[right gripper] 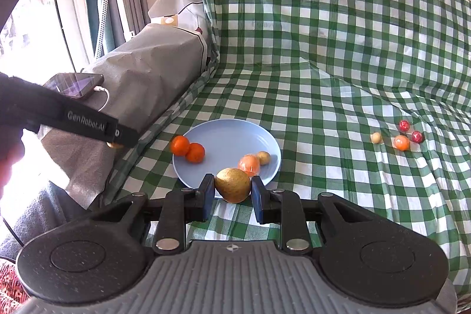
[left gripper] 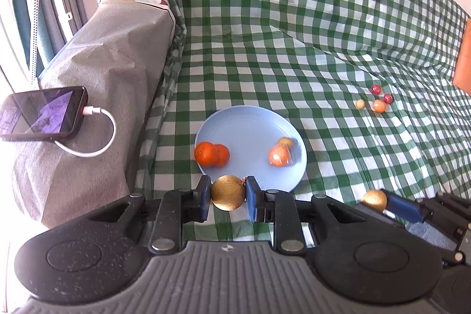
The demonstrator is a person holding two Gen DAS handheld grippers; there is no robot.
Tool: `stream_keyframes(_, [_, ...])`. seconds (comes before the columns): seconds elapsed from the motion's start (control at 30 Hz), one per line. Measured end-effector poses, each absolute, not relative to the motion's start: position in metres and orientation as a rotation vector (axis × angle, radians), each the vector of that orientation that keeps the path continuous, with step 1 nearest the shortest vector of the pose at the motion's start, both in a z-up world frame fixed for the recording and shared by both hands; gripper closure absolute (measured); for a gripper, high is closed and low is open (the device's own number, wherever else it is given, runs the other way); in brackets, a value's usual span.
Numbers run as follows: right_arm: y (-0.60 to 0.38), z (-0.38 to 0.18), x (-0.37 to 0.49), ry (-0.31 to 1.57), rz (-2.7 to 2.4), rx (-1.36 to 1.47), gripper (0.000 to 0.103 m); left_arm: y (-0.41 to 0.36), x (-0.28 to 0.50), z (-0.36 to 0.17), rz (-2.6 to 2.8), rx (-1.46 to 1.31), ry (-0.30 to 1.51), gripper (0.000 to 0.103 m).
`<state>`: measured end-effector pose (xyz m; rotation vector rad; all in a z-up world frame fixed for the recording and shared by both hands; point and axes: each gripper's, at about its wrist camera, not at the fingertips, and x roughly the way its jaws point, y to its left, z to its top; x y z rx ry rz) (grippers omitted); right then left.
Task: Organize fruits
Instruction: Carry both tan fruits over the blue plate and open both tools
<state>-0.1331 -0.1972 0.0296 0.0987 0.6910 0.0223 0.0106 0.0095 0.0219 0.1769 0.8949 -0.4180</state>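
Observation:
My left gripper (left gripper: pixel 228 191) is shut on a round golden-brown fruit (left gripper: pixel 228 192), just in front of the near rim of a light blue plate (left gripper: pixel 247 128). My right gripper (right gripper: pixel 232 190) is shut on a similar yellow-brown fruit (right gripper: pixel 233 185) at the same plate's (right gripper: pixel 229 137) near edge. On the plate lie two oranges (left gripper: pixel 212 154), a wrapped orange fruit (left gripper: pixel 279 155) and a small yellowish fruit (left gripper: pixel 285 141). Each view shows the other gripper from the side: the right gripper (left gripper: pixel 379 200) at lower right, the left gripper (right gripper: pixel 123 136) at left.
Several small fruits lie on the green checked cloth (right gripper: pixel 323 96) to the right: two red ones (right gripper: pixel 404 125), an orange one (right gripper: pixel 402 142), a beige one (right gripper: pixel 376 138). A phone (left gripper: pixel 44 114) with a white cable (left gripper: pixel 97 143) rests on the grey-covered armrest at left.

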Motion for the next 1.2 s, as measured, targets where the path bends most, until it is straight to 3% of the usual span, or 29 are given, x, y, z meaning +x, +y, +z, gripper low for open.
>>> stream_keyframes(0.37, [-0.194, 0.010, -0.085, 0.720, 0.030, 0.102, 0.075, -0.008, 0.066, 0.009, -0.389, 0.185, 0.919, 0.076])
stream_keyframes(1.2, [-0.191, -0.074, 0.039, 0.878, 0.041, 0.053, 0.075, -0.062, 0.162, -0.088, -0.369, 0.294, 1.040, 0.076])
